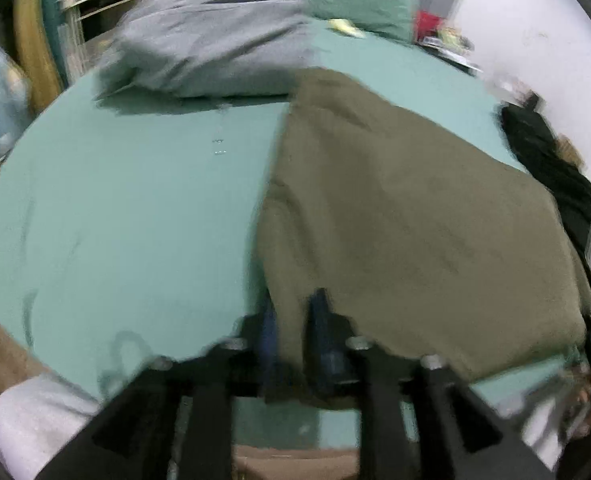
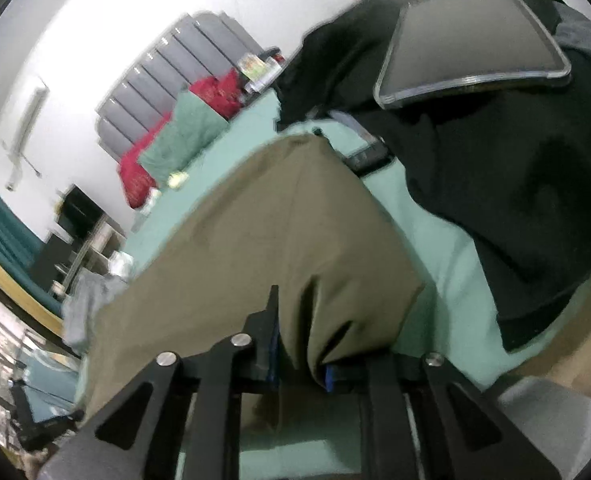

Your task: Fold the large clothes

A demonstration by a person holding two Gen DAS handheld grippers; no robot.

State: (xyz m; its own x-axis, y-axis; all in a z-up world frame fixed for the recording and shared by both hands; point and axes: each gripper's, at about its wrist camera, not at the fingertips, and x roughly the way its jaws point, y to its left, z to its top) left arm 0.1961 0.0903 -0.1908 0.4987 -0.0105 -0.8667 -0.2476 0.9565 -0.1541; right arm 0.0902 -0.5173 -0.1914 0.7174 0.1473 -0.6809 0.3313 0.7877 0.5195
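An olive-brown garment (image 1: 415,220) lies spread over the right half of a teal bed sheet (image 1: 135,200). Its near left corner is bunched between the fingers of my left gripper (image 1: 293,310), which is shut on the cloth. In the right wrist view the same olive-brown garment (image 2: 255,220) runs away from the camera. Its near right corner is pinched into folds by my right gripper (image 2: 299,332), shut on it. The cloth hides the right finger's tip there.
A crumpled grey garment (image 1: 215,52) lies at the back of the bed. A black garment (image 2: 515,180) with a tablet (image 2: 471,48) on top sits beside the olive one. A green pillow (image 1: 359,4) and a red pillow (image 2: 135,176) rest against the headboard.
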